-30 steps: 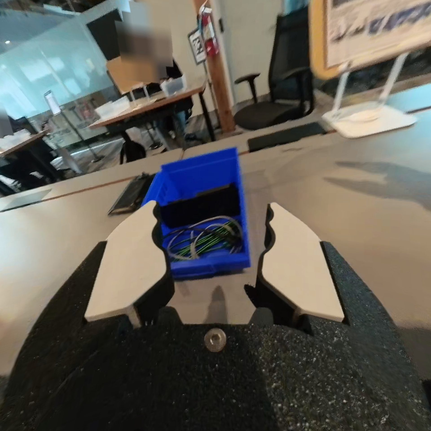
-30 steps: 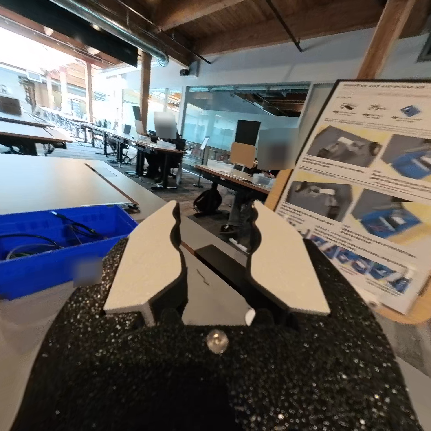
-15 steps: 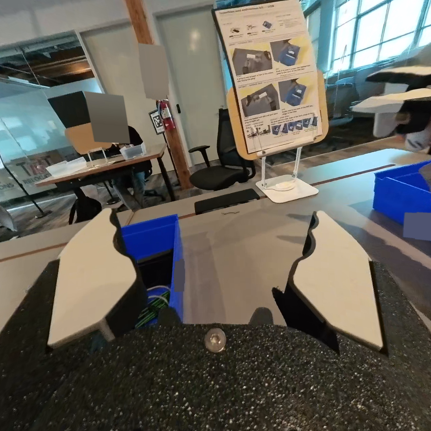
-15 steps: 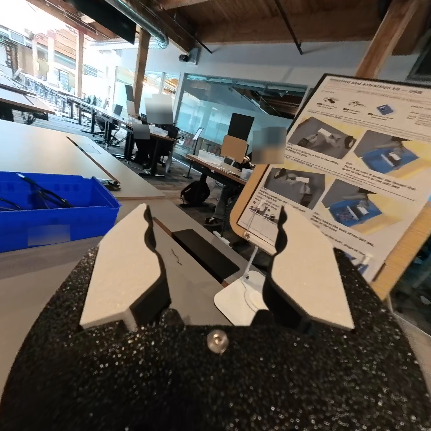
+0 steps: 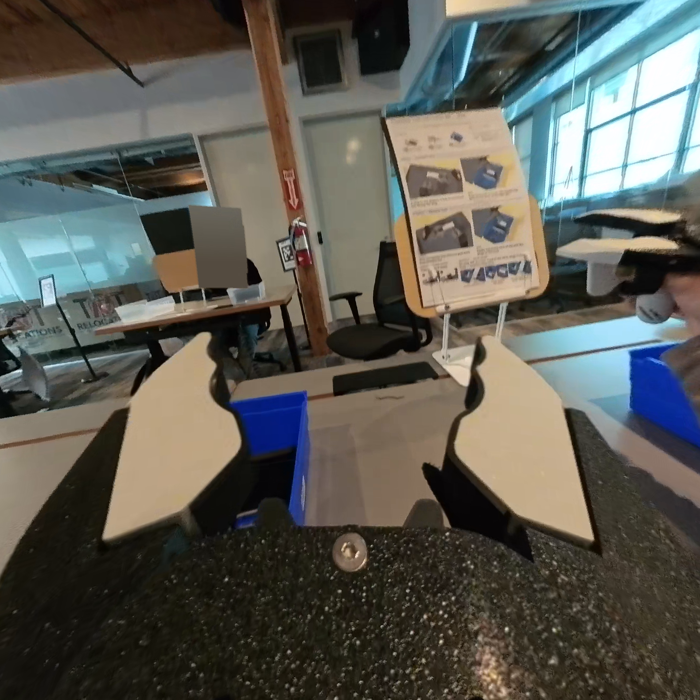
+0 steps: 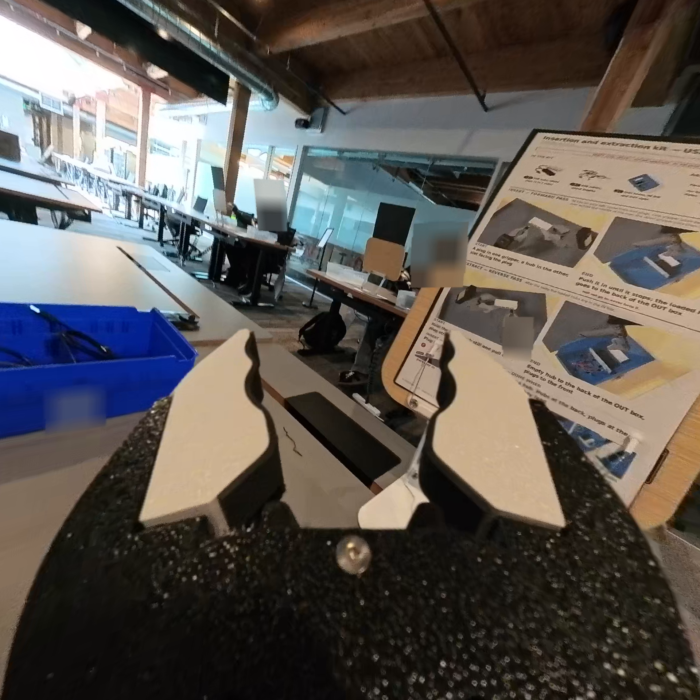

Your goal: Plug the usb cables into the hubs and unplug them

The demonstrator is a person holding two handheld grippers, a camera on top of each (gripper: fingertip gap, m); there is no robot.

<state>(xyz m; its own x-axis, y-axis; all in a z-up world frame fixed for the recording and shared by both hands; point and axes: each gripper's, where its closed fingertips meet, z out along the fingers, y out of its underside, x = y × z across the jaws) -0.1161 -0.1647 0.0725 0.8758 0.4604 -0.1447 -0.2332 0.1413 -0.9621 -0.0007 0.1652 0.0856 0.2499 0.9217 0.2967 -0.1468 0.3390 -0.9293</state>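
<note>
My left gripper (image 5: 344, 363) is open and empty, held above the grey table (image 5: 378, 447). A blue bin (image 5: 276, 416) lies below its left finger, mostly hidden, its contents out of sight. My right gripper (image 6: 350, 350) is open and empty, raised over the table and pointing at the instruction board. The same blue bin (image 6: 113, 363) sits at left in the right wrist view with dark cables (image 6: 72, 341) in it. The right gripper also shows far right in the left wrist view (image 5: 628, 235), held by a hand. No hub is visible.
An instruction board (image 5: 466, 227) on a white stand (image 5: 454, 363) stands at the table's far edge; it also shows in the right wrist view (image 6: 568, 303). A second blue bin (image 5: 663, 390) sits at right. A black cable cover (image 5: 382, 373) lies in the table seam. Office desks and chairs stand beyond.
Both grippers have tilted up and opened wider. The left one swung right, so the cable bin slid down under its left finger. The right one turned toward the instruction board.
</note>
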